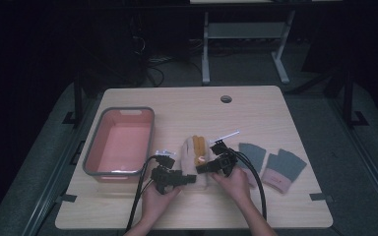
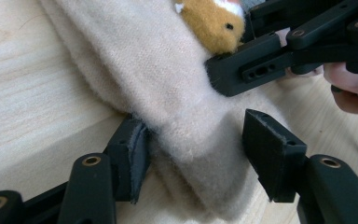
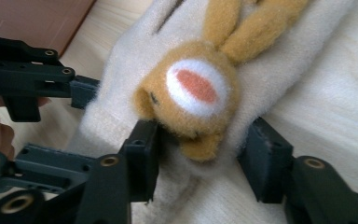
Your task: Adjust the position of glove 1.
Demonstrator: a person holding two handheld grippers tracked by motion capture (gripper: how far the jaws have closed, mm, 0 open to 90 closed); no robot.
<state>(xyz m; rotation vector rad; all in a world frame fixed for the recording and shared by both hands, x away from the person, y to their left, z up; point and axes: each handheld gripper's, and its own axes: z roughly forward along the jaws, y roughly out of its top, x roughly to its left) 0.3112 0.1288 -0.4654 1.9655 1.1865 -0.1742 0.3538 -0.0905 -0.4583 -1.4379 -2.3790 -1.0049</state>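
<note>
Cream fleece slipper (image 1: 195, 162) with an orange plush rabbit face (image 3: 193, 98) lies mid-table, right of the pink plastic bin with grey rim (image 1: 119, 142). Its cuff sits between the left gripper (image 2: 196, 154)'s jaws, one pad touching and the other clear. Both jaws of the right gripper (image 3: 200, 154) straddle the rabbit face, one touching it.

Item I'm working on: one cream fleece slipper (image 1: 195, 160), soft and fuzzy, lying flat on the tabletop (image 1: 256, 108) near its middle, just right of the pink bin. Its upper carries a tan plush rabbit head (image 3: 191, 98) with a white muzzle, an orange-pink nose patch, a small black eye and two long tan ears (image 3: 242, 25) laid back along the fleece.
</note>
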